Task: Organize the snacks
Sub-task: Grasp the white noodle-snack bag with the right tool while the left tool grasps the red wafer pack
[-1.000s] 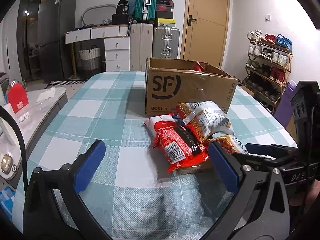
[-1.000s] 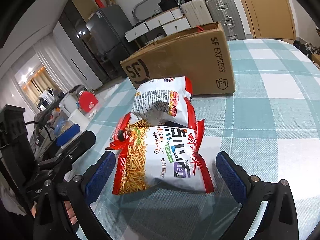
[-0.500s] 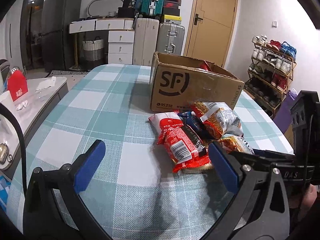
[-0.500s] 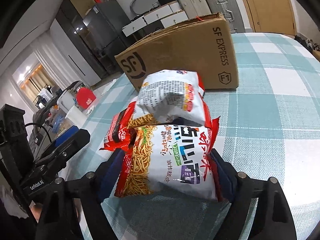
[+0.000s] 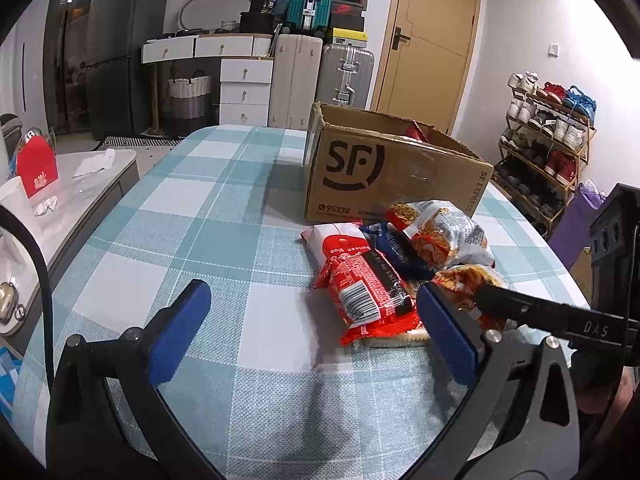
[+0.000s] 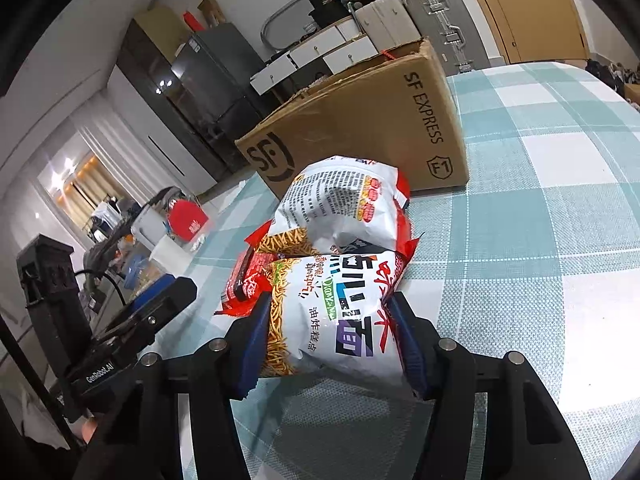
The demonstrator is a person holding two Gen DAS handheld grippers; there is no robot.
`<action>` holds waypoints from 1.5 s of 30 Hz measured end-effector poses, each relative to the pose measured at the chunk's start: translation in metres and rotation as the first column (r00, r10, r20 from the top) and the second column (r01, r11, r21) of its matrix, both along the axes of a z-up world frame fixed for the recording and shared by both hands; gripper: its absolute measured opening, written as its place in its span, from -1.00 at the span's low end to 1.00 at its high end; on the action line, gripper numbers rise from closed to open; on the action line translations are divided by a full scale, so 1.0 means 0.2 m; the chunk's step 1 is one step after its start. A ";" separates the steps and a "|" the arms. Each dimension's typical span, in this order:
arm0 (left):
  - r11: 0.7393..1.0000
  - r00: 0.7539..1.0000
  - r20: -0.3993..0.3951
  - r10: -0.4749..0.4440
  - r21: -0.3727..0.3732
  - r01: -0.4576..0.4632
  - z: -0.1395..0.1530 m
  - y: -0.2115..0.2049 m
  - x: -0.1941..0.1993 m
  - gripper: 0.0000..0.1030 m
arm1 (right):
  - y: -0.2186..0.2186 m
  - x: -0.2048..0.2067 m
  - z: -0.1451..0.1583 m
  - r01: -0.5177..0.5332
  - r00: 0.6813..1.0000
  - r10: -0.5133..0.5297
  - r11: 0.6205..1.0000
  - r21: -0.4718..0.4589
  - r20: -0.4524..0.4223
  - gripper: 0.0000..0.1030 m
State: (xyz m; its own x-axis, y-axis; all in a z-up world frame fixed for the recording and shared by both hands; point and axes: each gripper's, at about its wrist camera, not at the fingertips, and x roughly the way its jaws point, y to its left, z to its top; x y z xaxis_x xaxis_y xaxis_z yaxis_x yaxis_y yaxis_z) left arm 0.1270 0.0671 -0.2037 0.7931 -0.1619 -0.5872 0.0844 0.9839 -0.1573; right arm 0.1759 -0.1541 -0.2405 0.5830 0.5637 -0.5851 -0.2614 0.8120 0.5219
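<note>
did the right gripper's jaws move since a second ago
Yes. The right gripper has just been closing: its blue pads, then clear on either side of the noodle snack bag, now press its edges. The bag lies before the cardboard box.

Checked table (image 5: pixel 224 216) with box (image 5: pixel 384 172), snacks (image 5: pixel 368 292).

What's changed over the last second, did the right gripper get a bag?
Yes. The right gripper has just been closing; its pads now press both sides of the noodle bag, which they only straddled before. The left gripper stays open and empty; the other snacks and the box have not moved.
</note>
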 end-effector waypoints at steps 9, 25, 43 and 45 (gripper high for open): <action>1.000 0.999 -0.052 0.011 -0.025 -0.013 -0.03 0.02 0.04 0.99 | -0.04 -0.04 0.02 0.027 0.999 -0.029 0.998 0.058 0.036 0.12; 0.985 0.970 -0.226 -0.088 -0.167 0.050 -0.08 -0.07 0.27 0.99 | -0.11 -0.14 0.08 0.067 0.991 -0.079 0.992 0.110 0.107 0.12; 0.994 0.939 -0.342 -0.045 -0.111 0.007 -0.18 -0.15 0.46 0.61 | -0.16 -0.14 0.07 0.060 0.991 -0.077 0.987 0.150 0.110 0.12; 0.993 0.940 -0.340 -0.044 -0.118 0.004 -0.19 -0.13 0.46 0.52 | -0.16 -0.14 0.07 0.060 0.991 -0.076 0.987 0.149 0.110 0.12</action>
